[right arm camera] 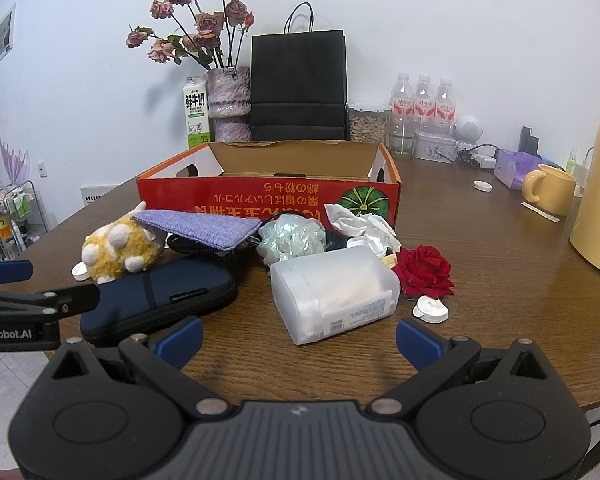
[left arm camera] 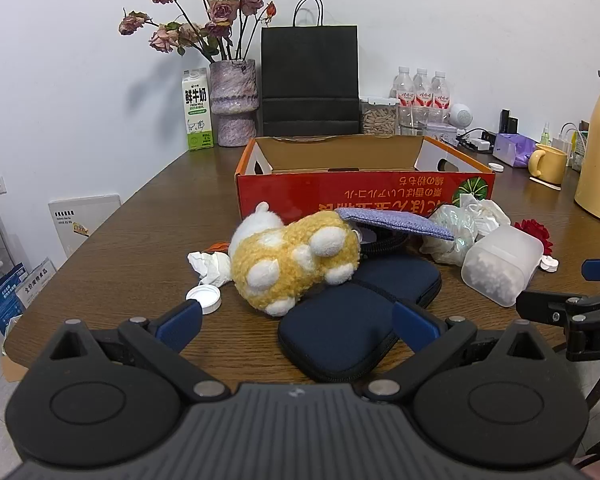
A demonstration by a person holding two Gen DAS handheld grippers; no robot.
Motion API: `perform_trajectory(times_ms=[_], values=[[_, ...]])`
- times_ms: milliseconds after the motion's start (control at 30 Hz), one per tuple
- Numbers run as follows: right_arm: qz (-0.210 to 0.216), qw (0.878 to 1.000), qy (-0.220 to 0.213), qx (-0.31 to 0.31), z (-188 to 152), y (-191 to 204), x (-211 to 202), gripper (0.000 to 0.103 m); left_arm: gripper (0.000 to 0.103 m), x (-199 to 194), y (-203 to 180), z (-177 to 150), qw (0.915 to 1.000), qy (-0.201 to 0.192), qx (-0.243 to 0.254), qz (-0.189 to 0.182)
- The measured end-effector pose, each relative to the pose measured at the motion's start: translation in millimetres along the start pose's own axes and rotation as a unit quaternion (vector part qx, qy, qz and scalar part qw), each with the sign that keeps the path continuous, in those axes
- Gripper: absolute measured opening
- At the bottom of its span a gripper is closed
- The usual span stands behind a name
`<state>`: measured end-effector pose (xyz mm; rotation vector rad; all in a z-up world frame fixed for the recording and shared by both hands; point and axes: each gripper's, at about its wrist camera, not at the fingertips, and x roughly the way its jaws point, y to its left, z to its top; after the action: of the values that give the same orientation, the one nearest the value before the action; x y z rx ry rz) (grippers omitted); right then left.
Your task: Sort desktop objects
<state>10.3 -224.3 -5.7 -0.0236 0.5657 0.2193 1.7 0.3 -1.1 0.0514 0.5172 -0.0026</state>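
While your left claw point(left arm camera: 296, 322) and right claw point(right arm camera: 298, 338) are both hanging spread wide with nothing between their fingers, the clutter is lying on the worktop point(left arm camera: 140, 240) before the open red box point(left arm camera: 364, 192). A plush toy point(left arm camera: 296, 264) is resting on the navy case point(left arm camera: 340, 332), partly covering it. A plastic jar point(right arm camera: 332, 296) is blocking the paper wads point(right arm camera: 360, 220) behind.

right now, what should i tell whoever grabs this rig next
Left hand-held gripper: open, empty, aimed at the plush toy lying partly on the navy case.
Right hand-held gripper: open, empty, facing the translucent container.
Red box behind the pile: what shows of its inside looks empty.
Purple pouch, tissues and red rose lie on the table in front of it.
Done: nothing sorted yet. Left: everything.
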Motion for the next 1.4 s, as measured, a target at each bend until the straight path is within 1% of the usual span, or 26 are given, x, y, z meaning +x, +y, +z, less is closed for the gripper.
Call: perform_trajectory(times_ms=[1400], values=[[-0.003,1.000,0.003,0.002,-2.9,-1.6,2.4,0.103,0.103,-0.1,0.4,-4.2,1.0000,0.003,0.000,-0.001]])
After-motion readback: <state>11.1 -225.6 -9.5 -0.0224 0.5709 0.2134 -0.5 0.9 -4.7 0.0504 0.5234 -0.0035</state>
